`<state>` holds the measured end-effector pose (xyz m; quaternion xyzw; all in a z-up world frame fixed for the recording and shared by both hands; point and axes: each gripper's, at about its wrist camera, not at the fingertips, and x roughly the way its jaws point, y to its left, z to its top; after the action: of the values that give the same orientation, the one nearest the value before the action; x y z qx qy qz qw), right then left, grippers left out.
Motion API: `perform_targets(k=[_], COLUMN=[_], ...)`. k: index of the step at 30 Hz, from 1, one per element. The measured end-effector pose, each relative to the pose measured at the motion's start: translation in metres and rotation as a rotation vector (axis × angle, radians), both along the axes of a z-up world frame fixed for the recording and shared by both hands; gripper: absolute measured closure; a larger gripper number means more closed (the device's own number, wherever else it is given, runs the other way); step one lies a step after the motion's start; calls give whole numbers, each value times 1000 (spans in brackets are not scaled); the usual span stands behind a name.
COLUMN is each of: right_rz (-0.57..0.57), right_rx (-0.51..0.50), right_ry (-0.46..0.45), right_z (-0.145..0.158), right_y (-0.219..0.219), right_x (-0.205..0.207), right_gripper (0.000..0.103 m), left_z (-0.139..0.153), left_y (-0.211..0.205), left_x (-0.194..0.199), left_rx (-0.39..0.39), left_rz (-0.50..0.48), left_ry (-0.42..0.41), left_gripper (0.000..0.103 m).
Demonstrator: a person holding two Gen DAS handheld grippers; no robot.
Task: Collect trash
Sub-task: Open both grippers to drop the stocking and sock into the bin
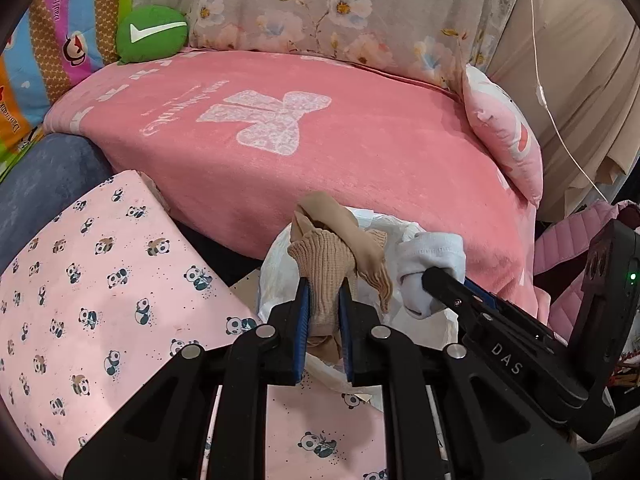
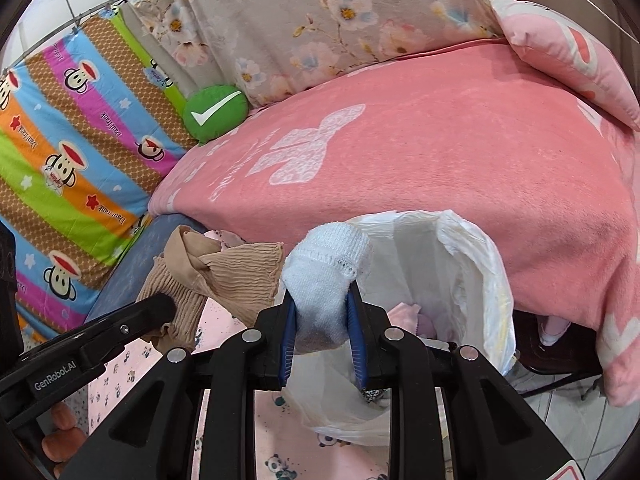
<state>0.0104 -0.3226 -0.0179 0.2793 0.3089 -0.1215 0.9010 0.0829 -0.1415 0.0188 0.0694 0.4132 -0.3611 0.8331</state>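
Observation:
My left gripper (image 1: 323,295) is shut on a beige ribbed sock with a bit of tan stocking (image 1: 326,256), held just in front of a white plastic bag (image 1: 384,308). In the right wrist view the same beige sock (image 2: 224,276) hangs at the left, with the left gripper's finger (image 2: 156,312) beside it. My right gripper (image 2: 322,304) is shut on a white sock (image 2: 324,276), held over the near rim of the open white bag (image 2: 460,264). The left wrist view shows that white sock (image 1: 430,260) at the right, on the right gripper's finger (image 1: 452,292). Pink cloth lies inside the bag.
A pink blanket (image 1: 320,132) covers the bed behind the bag, with a floral cushion (image 1: 320,4), a green round pillow (image 1: 152,34) and a pink pillow (image 1: 504,132). A panda-print pink surface (image 1: 100,280) lies below left. Tiled floor (image 2: 580,412) shows at the right.

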Motion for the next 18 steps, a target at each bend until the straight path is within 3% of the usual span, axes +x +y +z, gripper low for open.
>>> perform_targets(k=[7, 10, 12, 18], right_rz=[-21, -30, -32, -20], right_rx=[13, 19, 20, -2], right_ry=[5, 4, 3, 5], right_z=[-6, -6, -7, -4], right_y=[-9, -13, -12, -10], right_x=[-3, -5, -4, -3], right_gripper=[76, 75, 71, 63], left_z=[-11, -14, -13, -11], left_y=[-15, -15, -13, -8], left_x=[0, 1, 1, 3], left_rx=[28, 35, 35, 39], left_rz=[5, 25, 48, 71], left_ry=[15, 19, 9, -7], left_gripper=[88, 69, 48, 47])
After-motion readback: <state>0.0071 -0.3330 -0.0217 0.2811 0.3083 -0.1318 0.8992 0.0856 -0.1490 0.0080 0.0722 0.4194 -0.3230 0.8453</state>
